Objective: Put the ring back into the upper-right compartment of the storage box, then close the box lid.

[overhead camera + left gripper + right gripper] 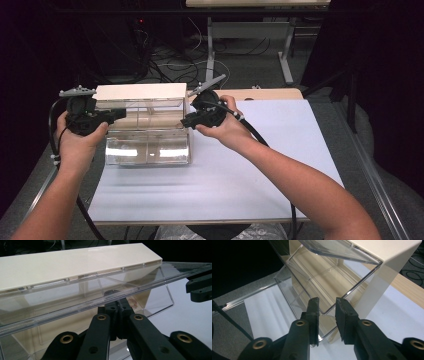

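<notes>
White tbl sheet (260,165) | dark rm | L claw (117,307) closed | R claw (327,306) parted at box (145,125)

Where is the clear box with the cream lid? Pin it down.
In the high view, the clear box sits at the left of the white table, between the left gripper and the right gripper.

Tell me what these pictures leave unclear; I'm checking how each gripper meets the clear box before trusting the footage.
- Left gripper, left gripper view: the jaws are shut, but the clear lid crosses their tips, hiding any contact.
- Right gripper, right gripper view: a corner of the clear box sits between the jaws; contact is uncertain.
- High view: the hands cover both grippers' tips; glare washes out the box front.
</notes>
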A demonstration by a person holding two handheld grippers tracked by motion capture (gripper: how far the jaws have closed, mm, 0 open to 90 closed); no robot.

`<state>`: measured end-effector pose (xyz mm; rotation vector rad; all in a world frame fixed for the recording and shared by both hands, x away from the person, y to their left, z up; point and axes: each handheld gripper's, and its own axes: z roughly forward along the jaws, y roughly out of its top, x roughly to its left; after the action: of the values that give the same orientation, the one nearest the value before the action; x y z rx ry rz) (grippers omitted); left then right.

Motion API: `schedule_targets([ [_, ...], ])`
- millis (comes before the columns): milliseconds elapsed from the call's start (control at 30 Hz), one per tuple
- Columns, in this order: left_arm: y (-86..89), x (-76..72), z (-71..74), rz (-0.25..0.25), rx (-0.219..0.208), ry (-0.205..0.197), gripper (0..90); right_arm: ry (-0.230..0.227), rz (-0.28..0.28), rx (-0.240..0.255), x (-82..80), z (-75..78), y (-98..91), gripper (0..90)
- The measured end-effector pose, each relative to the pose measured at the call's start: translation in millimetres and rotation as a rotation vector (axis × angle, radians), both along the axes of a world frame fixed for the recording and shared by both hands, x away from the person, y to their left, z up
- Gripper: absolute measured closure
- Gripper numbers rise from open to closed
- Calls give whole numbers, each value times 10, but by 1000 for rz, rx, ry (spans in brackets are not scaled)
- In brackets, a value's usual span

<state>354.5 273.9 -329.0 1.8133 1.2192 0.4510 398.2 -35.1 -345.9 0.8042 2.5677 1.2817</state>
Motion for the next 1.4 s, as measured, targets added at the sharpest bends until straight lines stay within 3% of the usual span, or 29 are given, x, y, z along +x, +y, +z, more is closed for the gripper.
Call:
schedule_targets([
  [333, 15, -41, -22, -7, 1, -6, 900, 1, -1, -12, -41, 39, -37, 899],
  [1400, 52, -162, -191, -15, -32, 9, 900, -27, 12, 14, -77, 152, -20, 900],
])
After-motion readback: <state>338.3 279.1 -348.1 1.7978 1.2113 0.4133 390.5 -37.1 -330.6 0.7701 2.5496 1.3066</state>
